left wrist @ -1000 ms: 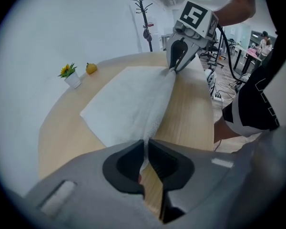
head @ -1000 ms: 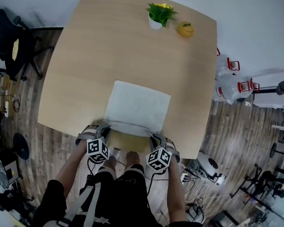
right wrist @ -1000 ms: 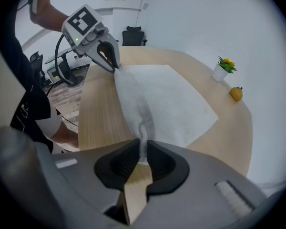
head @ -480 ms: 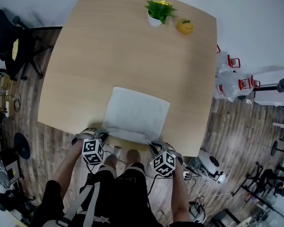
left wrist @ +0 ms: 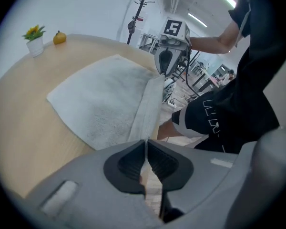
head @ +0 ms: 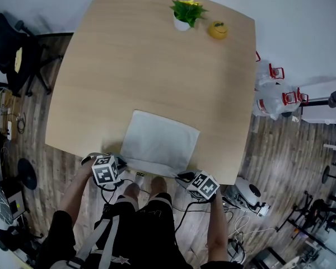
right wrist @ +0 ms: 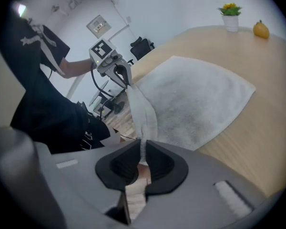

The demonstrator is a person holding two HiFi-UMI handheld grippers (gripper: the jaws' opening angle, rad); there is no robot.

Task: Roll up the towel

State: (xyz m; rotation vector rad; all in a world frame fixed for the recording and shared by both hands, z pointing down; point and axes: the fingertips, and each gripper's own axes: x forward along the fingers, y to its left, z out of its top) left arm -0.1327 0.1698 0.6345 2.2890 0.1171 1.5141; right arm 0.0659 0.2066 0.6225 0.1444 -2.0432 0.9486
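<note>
Towel (head: 159, 142): a pale, square-ish cloth lying flat at the 6 o'clock edge of the wooden table (head: 157, 55), its near hem drawn out past the rim toward the person. It looks soft, light and limp, with a nap that should cling to itself rather than slip. It will sag wherever it is unsupported and hold no shape of its own, so a roll will likely need even tension across its width. The near corners look like the sensible places to hold it, and that is where it is held.

The left gripper (head: 121, 162) sits at about 7 o'clock from the towel. Its jaws have just been closing and now stand almost together, with a thin fold of the hem pinched between the pads. The right gripper (head: 186, 177), at about 5 o'clock, has likewise just been closing and nips the opposite near corner. Each gripper view shows the hem running as a taut band from its own jaws across to the other gripper. Both point down and inward over the table's edge.

Far across the table, near 12 to 1 o'clock, stand a small potted plant (head: 186, 14) and a yellow fruit (head: 218, 32) just beside it, well apart from the towel.
</note>
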